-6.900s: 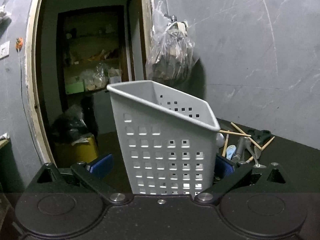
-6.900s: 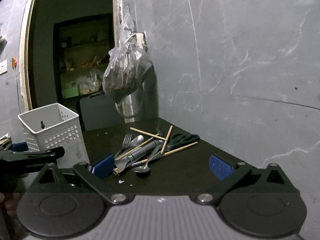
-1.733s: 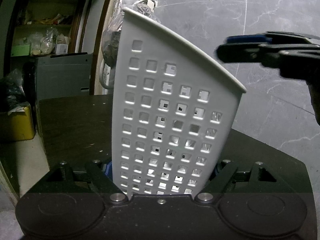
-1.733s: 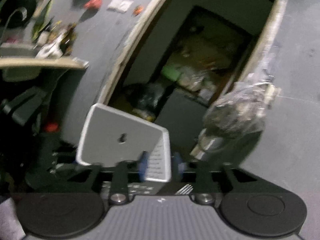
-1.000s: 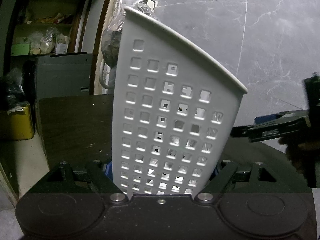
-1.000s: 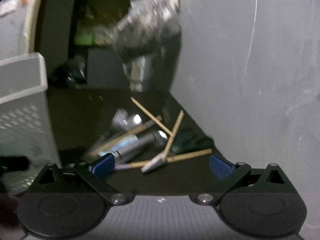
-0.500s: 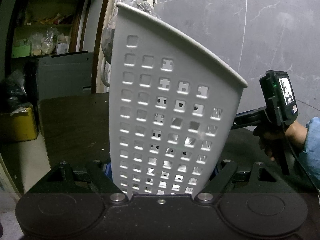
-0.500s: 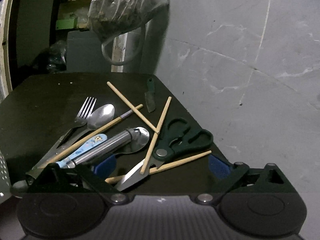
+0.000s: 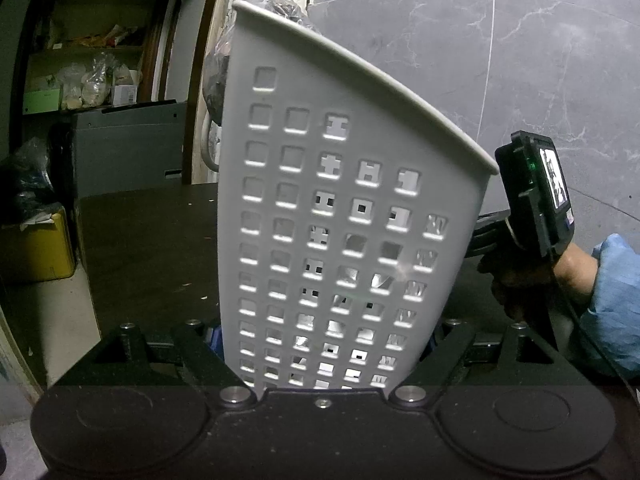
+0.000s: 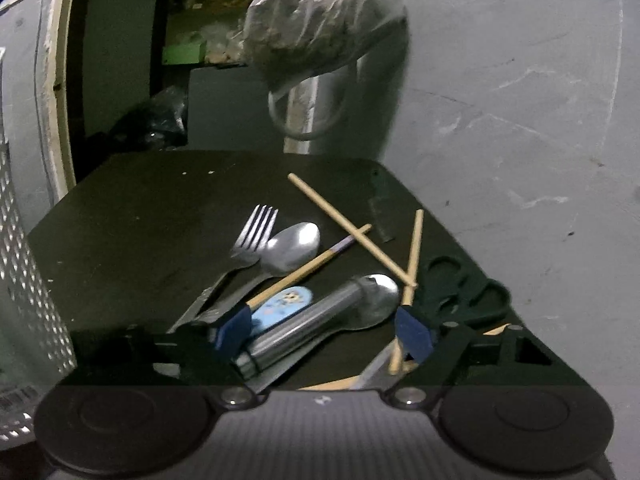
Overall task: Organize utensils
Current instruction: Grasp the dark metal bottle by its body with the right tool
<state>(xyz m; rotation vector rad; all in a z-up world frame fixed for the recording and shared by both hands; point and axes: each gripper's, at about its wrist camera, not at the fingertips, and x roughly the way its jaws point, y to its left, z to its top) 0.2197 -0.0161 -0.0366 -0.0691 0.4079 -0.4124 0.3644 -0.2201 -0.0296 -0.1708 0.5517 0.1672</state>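
Note:
My left gripper [image 9: 320,340] is shut on a white perforated utensil basket [image 9: 332,216], which stands on the dark table [image 9: 152,240]. My right gripper [image 10: 326,330] is open and low over a pile of utensils: a fork [image 10: 252,236], a spoon [image 10: 294,244], a metal-handled utensil [image 10: 320,320], a blue patterned handle [image 10: 280,302], several wooden chopsticks [image 10: 340,224] and dark green scissors [image 10: 468,292]. The metal-handled utensil lies between its blue pads [image 10: 414,334]. The right gripper's body [image 9: 536,208] shows right of the basket in the left wrist view.
A small dark knife [image 10: 380,208] lies at the table's far right. A plastic bag [image 10: 320,16] hangs on the grey wall behind. The basket's edge [image 10: 24,280] stands at the left of the right wrist view. A doorway with shelves [image 9: 80,60] opens at the left.
My right gripper has dropped and moved forward onto the utensil pile, its pads now closer together around the metal-handled utensil. The left gripper and basket have stayed put.

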